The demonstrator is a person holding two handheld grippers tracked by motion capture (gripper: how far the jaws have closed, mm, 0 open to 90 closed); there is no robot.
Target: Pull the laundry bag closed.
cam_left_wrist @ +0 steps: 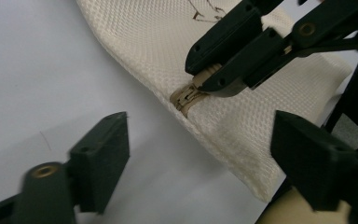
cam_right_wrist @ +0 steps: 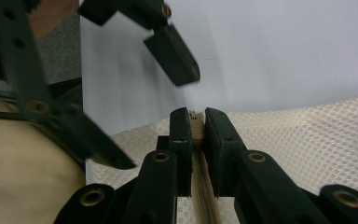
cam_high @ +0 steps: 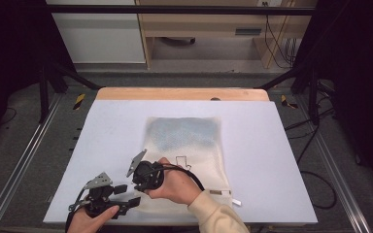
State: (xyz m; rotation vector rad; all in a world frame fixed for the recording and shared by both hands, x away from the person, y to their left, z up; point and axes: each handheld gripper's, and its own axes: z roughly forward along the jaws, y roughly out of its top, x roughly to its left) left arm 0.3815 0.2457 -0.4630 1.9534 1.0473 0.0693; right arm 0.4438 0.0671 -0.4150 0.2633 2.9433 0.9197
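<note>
The mesh bag [cam_high: 187,155] lies flat on the table [cam_high: 102,145], its long axis running near to far, with the zipper along its near left edge. The right gripper [cam_right_wrist: 196,122] has its jaws pressed together on the zipper pull [cam_left_wrist: 189,95], which sits at the bag's left edge close to the near corner. In the right gripper view the zipper tape [cam_right_wrist: 200,186] runs straight back between the jaws, so the pull lies in line with that gripper. The left gripper [cam_left_wrist: 198,140] hangs just beside the same edge, jaws spread wide and holding nothing, with the bag's near corner between them (the closest cloth to it). A pull along the zipper will probably need that corner pinned, and the left gripper is the one placed to do it.
</note>
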